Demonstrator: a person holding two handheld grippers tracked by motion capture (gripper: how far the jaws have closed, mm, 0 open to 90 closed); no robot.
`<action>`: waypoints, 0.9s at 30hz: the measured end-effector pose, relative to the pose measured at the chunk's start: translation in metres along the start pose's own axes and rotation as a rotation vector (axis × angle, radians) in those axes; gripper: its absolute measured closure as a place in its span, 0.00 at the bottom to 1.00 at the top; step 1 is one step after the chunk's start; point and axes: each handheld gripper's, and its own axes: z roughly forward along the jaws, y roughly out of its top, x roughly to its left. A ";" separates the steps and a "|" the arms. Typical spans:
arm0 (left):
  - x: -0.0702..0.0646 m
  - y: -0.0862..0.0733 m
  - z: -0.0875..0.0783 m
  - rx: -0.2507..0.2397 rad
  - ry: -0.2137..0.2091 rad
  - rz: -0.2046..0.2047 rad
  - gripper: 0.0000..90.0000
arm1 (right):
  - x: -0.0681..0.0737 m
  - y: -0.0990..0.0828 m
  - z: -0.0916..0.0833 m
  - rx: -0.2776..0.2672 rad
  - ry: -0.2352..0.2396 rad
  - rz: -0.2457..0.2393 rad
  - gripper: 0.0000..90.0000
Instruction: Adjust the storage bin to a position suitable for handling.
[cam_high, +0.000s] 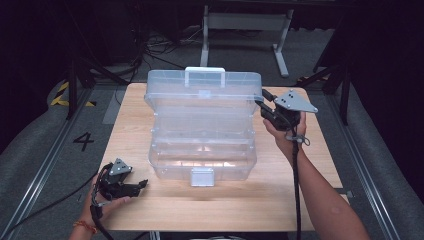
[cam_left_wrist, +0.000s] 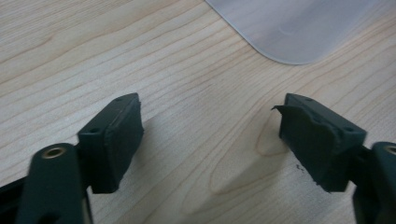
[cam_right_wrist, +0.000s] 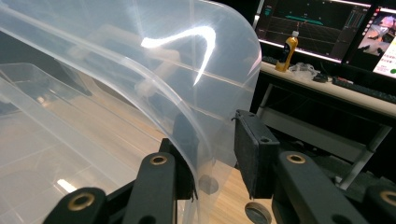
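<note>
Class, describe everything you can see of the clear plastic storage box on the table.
The box is translucent plastic, standing open on the wooden table, its lid raised at the far side with a white handle on top. A white latch sits at the near front. The right gripper has its jaws astride the lid's edge.

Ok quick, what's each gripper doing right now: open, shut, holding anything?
Left gripper: open, holding nothing, over the light wooden table.
Right gripper: jaws straddle the raised lid edge of the clear plastic storage box; a gap shows, grip cannot be told.
</note>
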 end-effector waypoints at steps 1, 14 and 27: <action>0.000 -0.001 0.002 -0.020 -0.001 0.000 0.21 | -0.001 0.001 0.001 0.001 -0.001 0.003 0.78; 0.001 -0.001 0.002 -0.018 -0.003 0.009 0.18 | -0.011 0.009 0.017 0.018 -0.006 0.040 0.80; 0.000 -0.001 0.002 -0.017 -0.003 0.008 0.18 | -0.015 0.016 0.025 0.005 -0.060 0.022 0.91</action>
